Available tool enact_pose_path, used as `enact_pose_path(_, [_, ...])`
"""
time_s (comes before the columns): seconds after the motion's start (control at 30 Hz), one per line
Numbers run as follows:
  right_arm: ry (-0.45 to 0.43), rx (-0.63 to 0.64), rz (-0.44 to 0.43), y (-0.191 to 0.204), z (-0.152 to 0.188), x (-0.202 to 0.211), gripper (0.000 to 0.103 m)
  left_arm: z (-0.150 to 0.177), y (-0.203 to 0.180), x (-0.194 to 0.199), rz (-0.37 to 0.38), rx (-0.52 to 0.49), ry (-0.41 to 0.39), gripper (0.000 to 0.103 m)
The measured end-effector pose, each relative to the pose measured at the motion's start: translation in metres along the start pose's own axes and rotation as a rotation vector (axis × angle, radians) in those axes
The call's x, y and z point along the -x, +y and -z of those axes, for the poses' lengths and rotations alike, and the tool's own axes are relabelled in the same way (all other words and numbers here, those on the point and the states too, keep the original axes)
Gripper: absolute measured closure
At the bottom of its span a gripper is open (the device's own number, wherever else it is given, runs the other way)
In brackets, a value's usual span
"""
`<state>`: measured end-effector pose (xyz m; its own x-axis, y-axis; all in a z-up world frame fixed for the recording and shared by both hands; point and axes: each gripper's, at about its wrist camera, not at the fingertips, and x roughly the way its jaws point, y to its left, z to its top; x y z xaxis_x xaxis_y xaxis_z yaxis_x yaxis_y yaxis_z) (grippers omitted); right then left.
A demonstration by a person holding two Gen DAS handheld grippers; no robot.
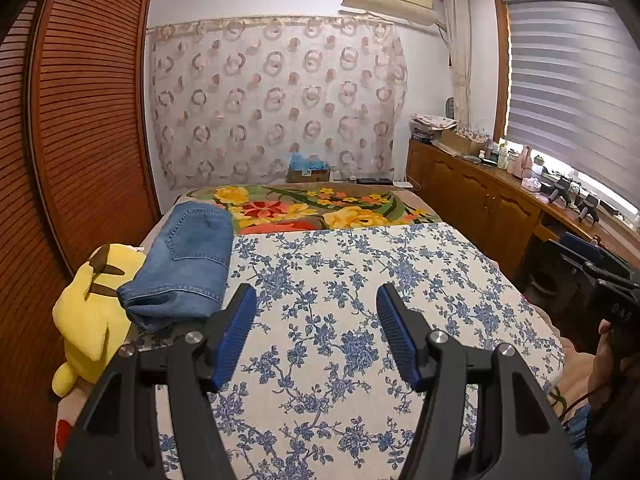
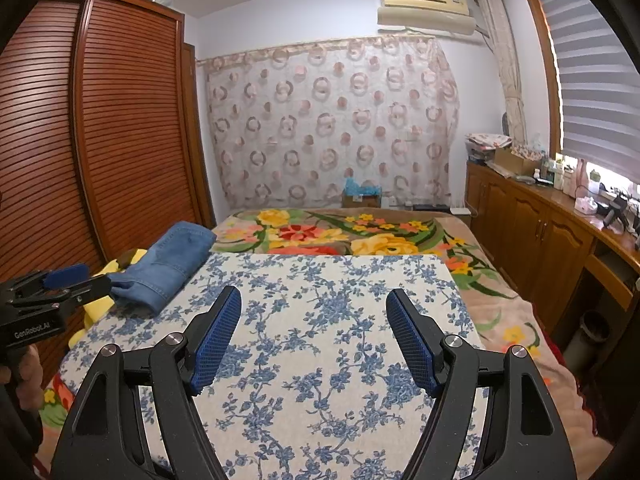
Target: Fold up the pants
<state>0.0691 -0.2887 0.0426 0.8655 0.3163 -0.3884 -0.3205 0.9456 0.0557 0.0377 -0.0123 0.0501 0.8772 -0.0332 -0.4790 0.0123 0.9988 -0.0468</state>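
1. The left gripper (image 1: 316, 300), black with ribbed blue pads, has its jaws spread wide with nothing between them; it hangs over the white bedcover printed with blue flowers (image 1: 360, 280).
2. The right gripper (image 2: 314, 304), of the same make, is likewise spread wide and empty above that bedcover (image 2: 328, 320).
3. The folded blue denim pants (image 1: 184, 264) lie at the left edge of the bedcover, about midway along the bed, with a back pocket facing up and the folded edge toward the near side.
4. In the right wrist view the pants (image 2: 168, 264) sit to the far left, and the left gripper (image 2: 70, 276) shows at the left edge, its tips just beside the near end of the pants; contact cannot be told.
5. A yellow plush toy with black-tipped ears (image 1: 88, 308) lies left of the pants, touching them, partly under their near edge.
6. Beyond the bedcover spreads a brown blanket with large yellow and red flowers (image 1: 320, 208).
7. A louvred reddish wooden wardrobe (image 1: 88, 120) stands on the left, and a low wooden cabinet (image 1: 480, 200) runs along the right under a window with striped blinds (image 1: 568, 88).
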Motion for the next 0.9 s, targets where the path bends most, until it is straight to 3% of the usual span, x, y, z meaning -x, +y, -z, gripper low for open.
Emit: enact_pose_path(0.9, [-0.003,0.0,0.0,0.0045,-0.0017,-0.0003,0.026,-0.0025,-0.0001,0.0054,0.002,-0.005,-0.01,0.041])
